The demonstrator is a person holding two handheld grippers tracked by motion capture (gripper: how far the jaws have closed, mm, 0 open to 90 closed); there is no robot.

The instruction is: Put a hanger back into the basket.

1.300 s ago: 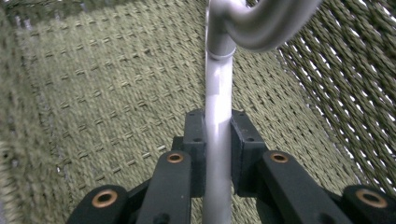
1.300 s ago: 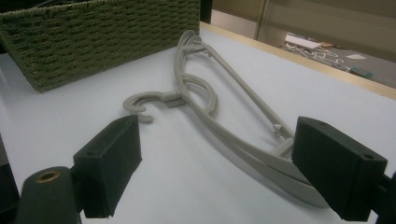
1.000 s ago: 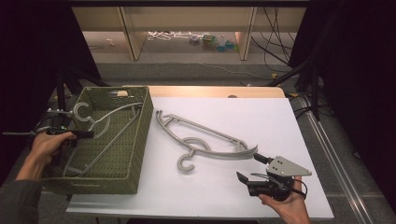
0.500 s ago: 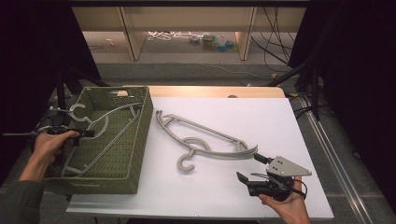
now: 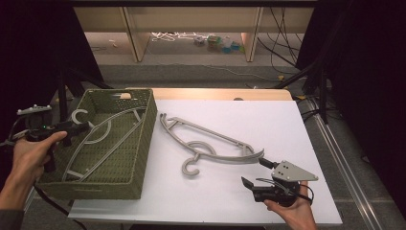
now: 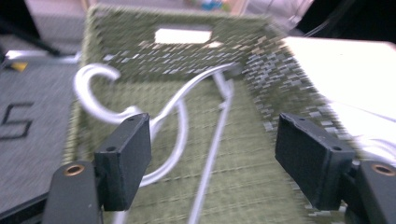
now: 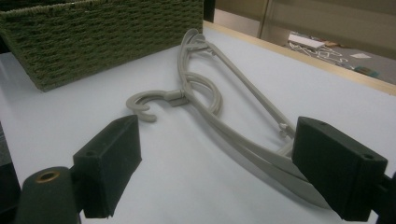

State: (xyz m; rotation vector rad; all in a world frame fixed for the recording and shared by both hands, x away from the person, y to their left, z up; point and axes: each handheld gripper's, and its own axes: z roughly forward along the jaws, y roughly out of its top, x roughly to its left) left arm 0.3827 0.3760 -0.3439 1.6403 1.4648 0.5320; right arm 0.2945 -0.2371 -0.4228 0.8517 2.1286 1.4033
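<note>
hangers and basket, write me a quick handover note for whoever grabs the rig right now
Left tongs: open, jaws have just been opening, nothing between them, over the basket's left side.
Right tongs: open, low over the white table, near one end of the table hangers.
Green basket: one grey hanger lies inside.
Table hangers: stacked beside the basket, how many is unclear.
Done: one hanger binned.
Left: probably move the stacked ones into the basket.

Beyond your white table (image 5: 287, 120), note a wooden strip (image 5: 215, 93) along its far edge. Behind it stands a low wooden shelf unit (image 5: 191, 19), with a tangle of white cord (image 5: 174, 36) and some small coloured items (image 5: 218, 43) on the floor under it. You have 2 black stands, 1 left (image 5: 62, 81) and 1 right (image 5: 321, 81). Black cables (image 5: 282, 48) trail across the grey floor at the right.
</note>
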